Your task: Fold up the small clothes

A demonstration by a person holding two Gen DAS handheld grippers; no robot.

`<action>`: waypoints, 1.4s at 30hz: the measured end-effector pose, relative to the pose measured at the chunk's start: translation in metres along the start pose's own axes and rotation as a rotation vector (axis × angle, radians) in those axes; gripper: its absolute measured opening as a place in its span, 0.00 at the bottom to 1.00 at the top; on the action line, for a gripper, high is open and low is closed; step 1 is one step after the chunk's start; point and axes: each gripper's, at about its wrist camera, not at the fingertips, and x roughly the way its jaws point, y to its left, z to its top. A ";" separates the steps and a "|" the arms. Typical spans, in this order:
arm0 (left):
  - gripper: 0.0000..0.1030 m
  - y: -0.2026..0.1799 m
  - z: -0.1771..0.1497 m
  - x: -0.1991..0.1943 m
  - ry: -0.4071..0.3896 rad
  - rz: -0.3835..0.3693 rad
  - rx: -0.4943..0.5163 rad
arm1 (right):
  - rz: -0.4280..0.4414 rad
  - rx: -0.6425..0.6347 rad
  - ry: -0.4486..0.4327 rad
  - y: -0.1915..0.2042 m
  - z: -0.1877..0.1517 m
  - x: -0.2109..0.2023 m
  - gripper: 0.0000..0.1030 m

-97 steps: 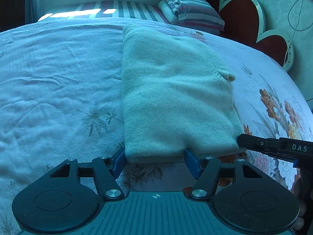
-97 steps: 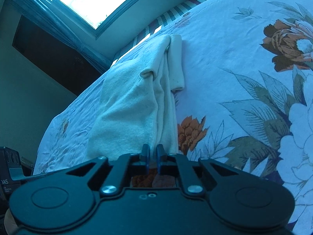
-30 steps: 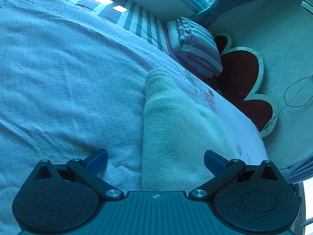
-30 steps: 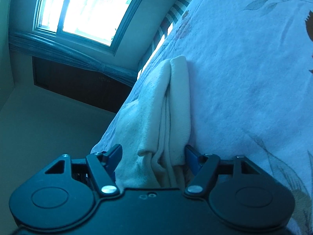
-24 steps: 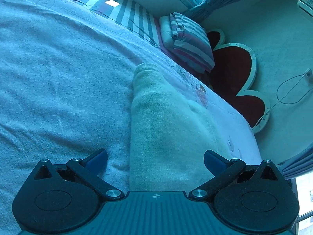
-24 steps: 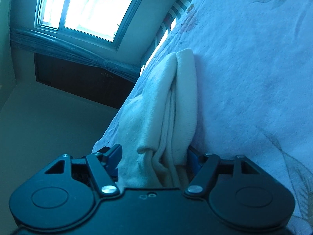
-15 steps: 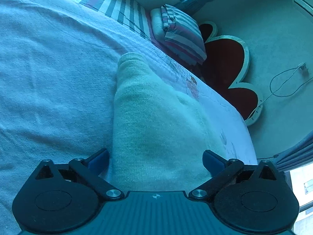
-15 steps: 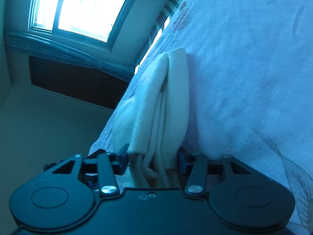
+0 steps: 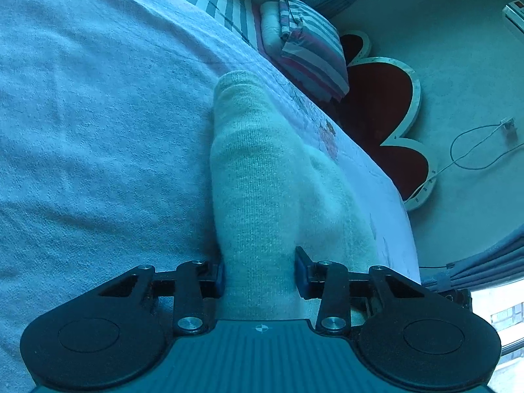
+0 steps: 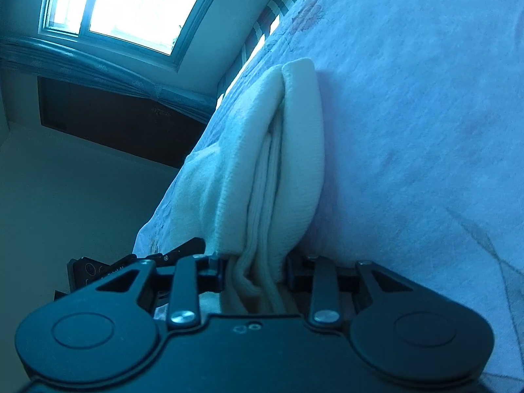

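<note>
A: What is hard to see?

B: In the left wrist view, the near end of the knit (image 9: 262,196) runs under the left gripper (image 9: 258,276) body, so its hem is cut off. Its right side fades into the bed (image 9: 82,131) edge. In the right wrist view, the layer ends drop behind the right gripper (image 10: 253,270), and a dark device at the lower left is mostly hidden; I cannot tell what it is.

A: How does the knit look?

B: Pale cream, fine ribbed, folded into a long narrow bundle. From the left it is a smooth rounded ridge. From the right, several stacked layers (image 10: 271,170) show edge-on, with a thick rolled fold on the right.

A: Where does it lie?

B: On the bed's light cover, running away from both grippers toward a striped pillow (image 9: 311,49) and a red headboard (image 9: 386,108).

A: And the jaws?

B: The left ones are closing with the near end of the bundle between them, both pads against the fabric. The right ones are closing too, the bunched layers pinched between them.
</note>
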 end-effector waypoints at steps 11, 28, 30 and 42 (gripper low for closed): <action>0.28 -0.022 -0.004 -0.011 -0.025 0.029 0.077 | 0.019 -0.066 -0.061 0.016 -0.011 -0.004 0.26; 0.28 -0.048 -0.025 -0.122 -0.147 0.037 0.073 | 0.123 -0.176 -0.029 0.102 -0.037 -0.020 0.25; 0.28 -0.046 -0.034 -0.151 -0.177 0.068 0.080 | 0.139 -0.185 -0.014 0.117 -0.047 -0.015 0.25; 0.28 0.027 -0.049 -0.293 -0.296 0.252 0.008 | 0.224 -0.168 0.110 0.207 -0.128 0.081 0.26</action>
